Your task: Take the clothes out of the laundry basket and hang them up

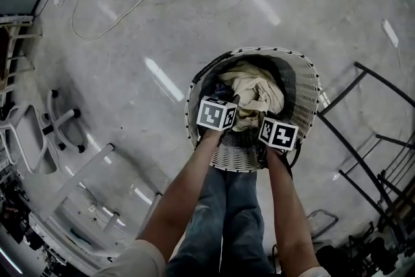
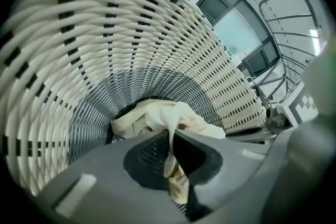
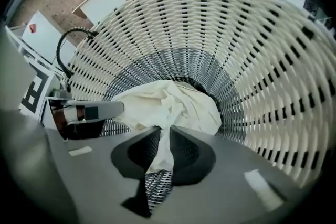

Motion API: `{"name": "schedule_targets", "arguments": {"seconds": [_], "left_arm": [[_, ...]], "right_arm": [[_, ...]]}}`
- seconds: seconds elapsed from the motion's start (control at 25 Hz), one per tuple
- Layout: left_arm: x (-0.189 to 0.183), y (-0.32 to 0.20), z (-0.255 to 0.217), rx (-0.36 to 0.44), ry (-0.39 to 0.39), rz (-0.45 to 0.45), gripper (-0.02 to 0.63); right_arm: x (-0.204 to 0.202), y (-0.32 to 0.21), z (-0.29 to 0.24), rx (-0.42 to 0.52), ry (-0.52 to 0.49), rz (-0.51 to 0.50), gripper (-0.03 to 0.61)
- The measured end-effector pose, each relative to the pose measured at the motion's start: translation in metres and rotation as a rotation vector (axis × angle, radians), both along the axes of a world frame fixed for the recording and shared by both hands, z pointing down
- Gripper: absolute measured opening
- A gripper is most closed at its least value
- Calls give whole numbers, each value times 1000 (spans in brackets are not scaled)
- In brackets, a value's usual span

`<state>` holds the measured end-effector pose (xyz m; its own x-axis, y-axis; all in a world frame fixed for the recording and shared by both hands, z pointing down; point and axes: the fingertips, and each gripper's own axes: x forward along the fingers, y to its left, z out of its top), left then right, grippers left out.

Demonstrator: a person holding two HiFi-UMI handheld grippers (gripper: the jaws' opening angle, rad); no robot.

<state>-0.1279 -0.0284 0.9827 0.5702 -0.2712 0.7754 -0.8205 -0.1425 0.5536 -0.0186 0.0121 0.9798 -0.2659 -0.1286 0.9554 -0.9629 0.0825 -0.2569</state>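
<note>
The pale, glossy floor (image 1: 194,10) fills most of my head view. On it, just ahead of the person's jeans-clad legs (image 1: 233,217), stands the laundry basket (image 1: 305,84), a round woven tub, white at the rim and grey lower down its walls. A black metal rack (image 1: 363,120) stands near the basket's right side, and a white chair base (image 1: 61,123) sits well apart at the left.

Both bare forearms reach down over the basket's near rim. Inside lies the cream garment (image 1: 256,91), bunched in a loose heap toward the middle, with something dark showing beside it at the left – I can't tell what it is.

The left hand-held gripper (image 2: 170,149) points down into the basket. Its jaws stand narrow, pinched on a fold of the cream garment, and the cloth runs up from between them to the heap just beyond. The right hand-held gripper (image 3: 160,149) sits just beside the left one, also aimed steeply down. Its jaws are likewise nearly together – clamped on another strip of the same garment, which fans out into the heap right in front of them.

A thin white cable (image 1: 130,3) snakes across the floor far from the basket.
</note>
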Motion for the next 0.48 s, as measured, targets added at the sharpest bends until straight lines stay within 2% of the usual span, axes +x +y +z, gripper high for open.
{"name": "schedule_targets", "arguments": {"seconds": [0.48], "left_arm": [[-6,-8,-69,44,24,-6,22]], "right_arm": [[-5,-12,-69,54,-36,13,83]]}}
